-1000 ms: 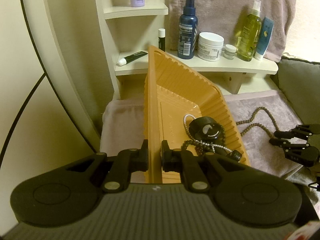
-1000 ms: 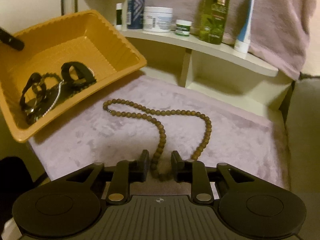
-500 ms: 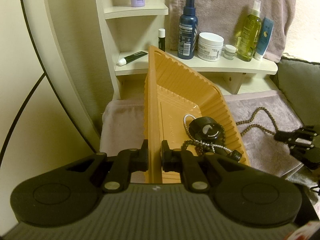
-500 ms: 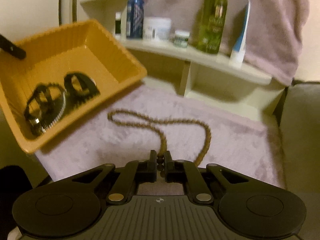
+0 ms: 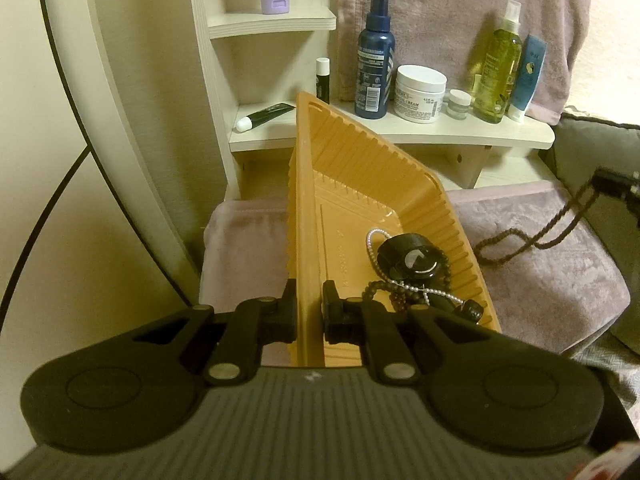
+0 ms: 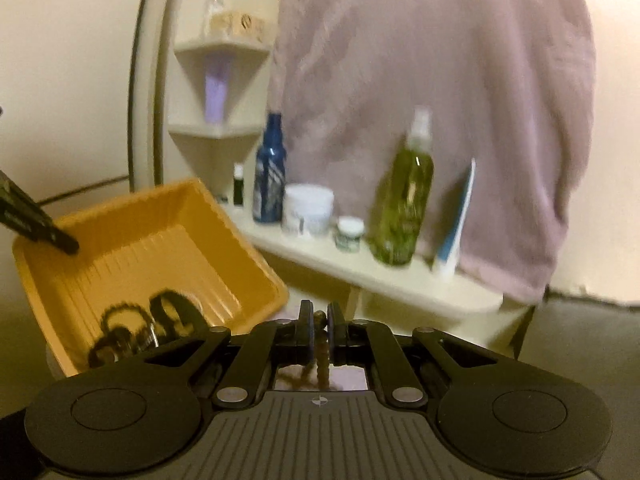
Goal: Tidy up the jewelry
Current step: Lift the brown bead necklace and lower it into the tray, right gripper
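Observation:
My left gripper (image 5: 310, 304) is shut on the near rim of an orange plastic tray (image 5: 360, 168) and holds it tilted. In the tray lie a black watch (image 5: 410, 258), a pearl strand (image 5: 374, 242) and dark bead bracelets (image 5: 384, 292). The tray also shows in the right wrist view (image 6: 140, 240), blurred. My right gripper (image 6: 319, 318) is shut on a brown wooden bead necklace (image 6: 321, 354) and holds it lifted. In the left wrist view the necklace (image 5: 532, 236) hangs from the right gripper (image 5: 612, 182), its lower end still on the mauve towel (image 5: 540, 288).
A cream shelf (image 5: 400, 136) behind the tray carries a blue bottle (image 5: 374, 68), a white cream jar (image 5: 420, 92), a small jar (image 5: 458, 104), a green spray bottle (image 5: 498, 68) and a blue tube (image 5: 528, 76). A mauve towel (image 6: 440, 100) hangs above it.
My right gripper closed on the brown necklace and rose with it, pulling most of it off the towel. The left gripper and the tray have not moved.

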{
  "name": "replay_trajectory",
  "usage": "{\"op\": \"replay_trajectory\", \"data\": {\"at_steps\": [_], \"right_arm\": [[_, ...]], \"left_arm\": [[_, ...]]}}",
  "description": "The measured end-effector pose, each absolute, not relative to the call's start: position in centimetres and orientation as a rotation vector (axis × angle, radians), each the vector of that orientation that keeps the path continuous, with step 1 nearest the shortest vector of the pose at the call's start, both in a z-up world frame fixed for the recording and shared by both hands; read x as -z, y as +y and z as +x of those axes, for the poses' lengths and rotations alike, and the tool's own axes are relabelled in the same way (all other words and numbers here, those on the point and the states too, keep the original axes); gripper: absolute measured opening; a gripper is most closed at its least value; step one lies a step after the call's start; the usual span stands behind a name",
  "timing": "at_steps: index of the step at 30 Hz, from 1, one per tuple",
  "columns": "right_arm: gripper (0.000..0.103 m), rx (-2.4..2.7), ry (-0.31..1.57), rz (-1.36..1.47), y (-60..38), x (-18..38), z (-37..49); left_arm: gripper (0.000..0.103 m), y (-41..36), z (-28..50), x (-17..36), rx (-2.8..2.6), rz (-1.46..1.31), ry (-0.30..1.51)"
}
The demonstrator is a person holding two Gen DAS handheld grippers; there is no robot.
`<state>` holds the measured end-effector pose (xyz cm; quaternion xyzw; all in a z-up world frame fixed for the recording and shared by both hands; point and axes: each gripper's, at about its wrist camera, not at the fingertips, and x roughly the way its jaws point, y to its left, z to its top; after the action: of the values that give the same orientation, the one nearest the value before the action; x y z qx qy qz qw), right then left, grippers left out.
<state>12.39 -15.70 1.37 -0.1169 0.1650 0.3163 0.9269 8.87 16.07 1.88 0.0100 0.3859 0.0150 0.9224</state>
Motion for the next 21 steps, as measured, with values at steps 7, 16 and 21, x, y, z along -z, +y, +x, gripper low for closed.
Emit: {"op": "replay_trajectory", "data": {"at_steps": [7,16,21], "right_arm": [[0.006,-0.687,0.263,-0.233,-14.5,-4.1,12.0],[0.006,-0.728,0.176,-0.222,-12.6,-7.0,11.5],[0.006,-0.755,0.132,-0.196,-11.6,-8.8,11.2]], "left_arm": [[0.01,16.1,8.9,-1.8,-0.03,0.018,0.793],[0.01,16.2,8.9,-1.8,-0.023,0.016,0.792],[0.01,16.3,8.8,-1.8,-0.021,0.014,0.79]]}}
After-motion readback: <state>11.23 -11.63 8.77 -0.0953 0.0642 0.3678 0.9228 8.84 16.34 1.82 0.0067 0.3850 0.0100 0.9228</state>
